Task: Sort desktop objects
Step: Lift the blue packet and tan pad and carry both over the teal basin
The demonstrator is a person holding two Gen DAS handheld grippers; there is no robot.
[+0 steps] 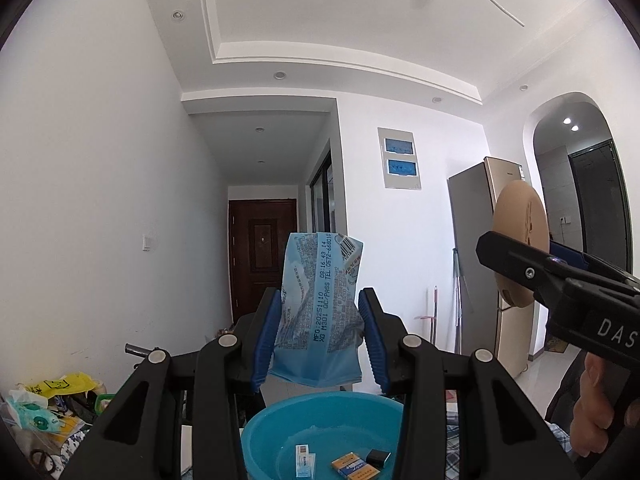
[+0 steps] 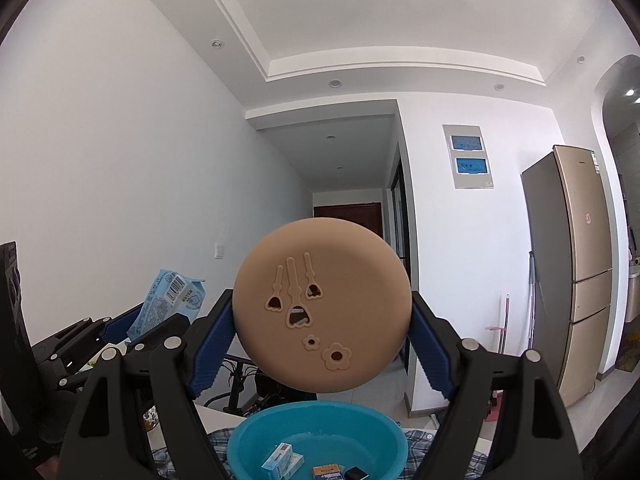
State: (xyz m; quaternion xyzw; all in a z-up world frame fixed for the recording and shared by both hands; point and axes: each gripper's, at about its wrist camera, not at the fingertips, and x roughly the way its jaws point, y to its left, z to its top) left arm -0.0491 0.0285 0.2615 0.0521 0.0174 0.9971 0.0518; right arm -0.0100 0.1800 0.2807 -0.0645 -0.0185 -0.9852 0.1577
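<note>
My left gripper [image 1: 320, 334] is shut on a light blue tissue pack [image 1: 318, 312], held upright above the blue basin [image 1: 260, 432]. My right gripper [image 2: 320, 344] is shut on a round tan disc [image 2: 322, 312] with raised flower shapes, its blue pads pressing both edges. The disc [image 1: 520, 240] and the right gripper [image 1: 516, 268] also show at the right of the left wrist view, and the tissue pack [image 2: 172, 300] and left gripper [image 2: 120, 328] at the left of the right wrist view. Inside the basin [image 2: 248, 440] lie small boxes [image 2: 282, 460] and a dark block [image 1: 378, 457].
A pile of plastic bags and packets [image 1: 48, 404] lies at the lower left. Checked cloth [image 2: 416, 440] covers the table under the basin. A tall fridge [image 2: 568, 272] stands at the right, a dark door [image 1: 262, 256] down the corridor. A hand [image 1: 596, 412] grips the right tool.
</note>
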